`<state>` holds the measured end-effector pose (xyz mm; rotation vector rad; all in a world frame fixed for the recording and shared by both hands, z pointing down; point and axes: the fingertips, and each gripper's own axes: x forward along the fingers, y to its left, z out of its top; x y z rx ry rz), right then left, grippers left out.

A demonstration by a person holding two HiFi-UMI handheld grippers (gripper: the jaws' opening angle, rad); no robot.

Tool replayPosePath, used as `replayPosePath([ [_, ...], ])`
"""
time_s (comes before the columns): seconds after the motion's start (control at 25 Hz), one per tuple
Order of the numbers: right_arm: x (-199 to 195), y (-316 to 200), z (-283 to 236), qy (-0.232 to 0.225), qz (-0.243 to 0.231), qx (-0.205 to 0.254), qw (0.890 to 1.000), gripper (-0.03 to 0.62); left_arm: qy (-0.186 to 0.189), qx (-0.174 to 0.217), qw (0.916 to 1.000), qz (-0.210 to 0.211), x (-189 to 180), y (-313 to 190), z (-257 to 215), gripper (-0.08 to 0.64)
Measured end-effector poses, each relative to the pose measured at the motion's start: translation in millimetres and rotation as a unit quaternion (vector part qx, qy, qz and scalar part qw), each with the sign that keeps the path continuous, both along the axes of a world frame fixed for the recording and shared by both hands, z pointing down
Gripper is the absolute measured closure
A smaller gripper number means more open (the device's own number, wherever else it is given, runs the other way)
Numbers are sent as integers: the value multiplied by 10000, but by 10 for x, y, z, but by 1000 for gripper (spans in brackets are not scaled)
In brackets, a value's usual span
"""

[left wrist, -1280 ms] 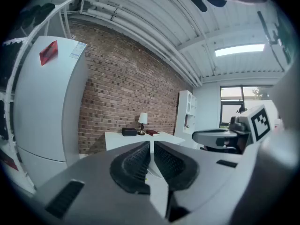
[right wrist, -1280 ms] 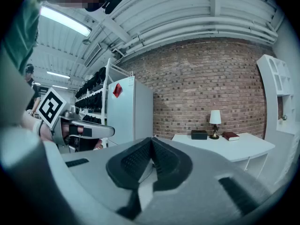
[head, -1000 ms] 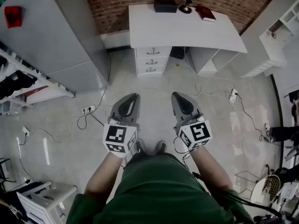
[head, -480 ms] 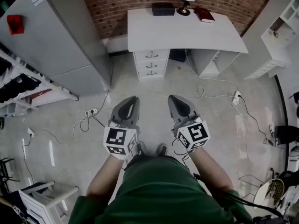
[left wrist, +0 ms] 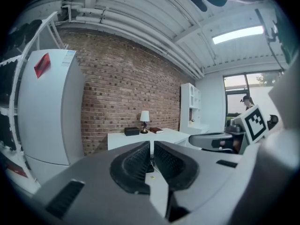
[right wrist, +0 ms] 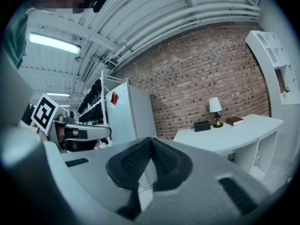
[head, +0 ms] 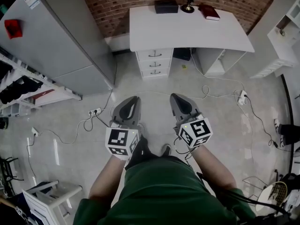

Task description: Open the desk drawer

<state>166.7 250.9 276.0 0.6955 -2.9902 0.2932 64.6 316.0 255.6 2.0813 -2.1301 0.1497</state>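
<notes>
My left tool (head: 135,98) and right tool (head: 175,96) closed, empty; bench drawers (head: 153,63) well apart, top centre, straight ahead between them.

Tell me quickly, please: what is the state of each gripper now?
Left gripper: closed to a thin slit, holding nothing.
Right gripper: closed, holding nothing.

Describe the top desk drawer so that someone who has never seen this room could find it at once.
Against the brick wall stands a white desk. Under its left end, nearest the fridge, sits a stack of three drawers. The top drawer is the highest, directly beneath the desktop, with two others below it.
</notes>
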Motion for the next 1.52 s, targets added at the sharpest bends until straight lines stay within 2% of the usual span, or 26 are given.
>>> replayPosePath([
  [0.24,-398,-351,103,112,276,-56,9995,591,77,-57,9994,332,-431,-454,111,540],
  [0.52,-983,-823,177,159,875,-265,9957,591,190,-275,9956,876,-1106,-997,254,540],
  [0.72,-1155,-1045,336,154,1338,-518,9895,591,284,-433,9914,1198,-1393,-1223,460,540],
  [1.08,-1349,-1438,603,232,1539,-902,9837,591,384,-607,9870,1440,-1569,-1655,661,540],
  [1.24,-1458,-1735,959,279,1547,-1185,9804,591,213,-868,9844,1514,-1560,-1843,939,540],
  [1.4,-1515,-2089,1291,44,1647,-1686,9718,591,23,-1146,9812,1551,-1600,-2092,1122,540],
  [1.52,-1570,-2354,1492,-35,1616,-1870,9690,591,37,-1360,9786,1543,-1625,-2363,1258,540],
])
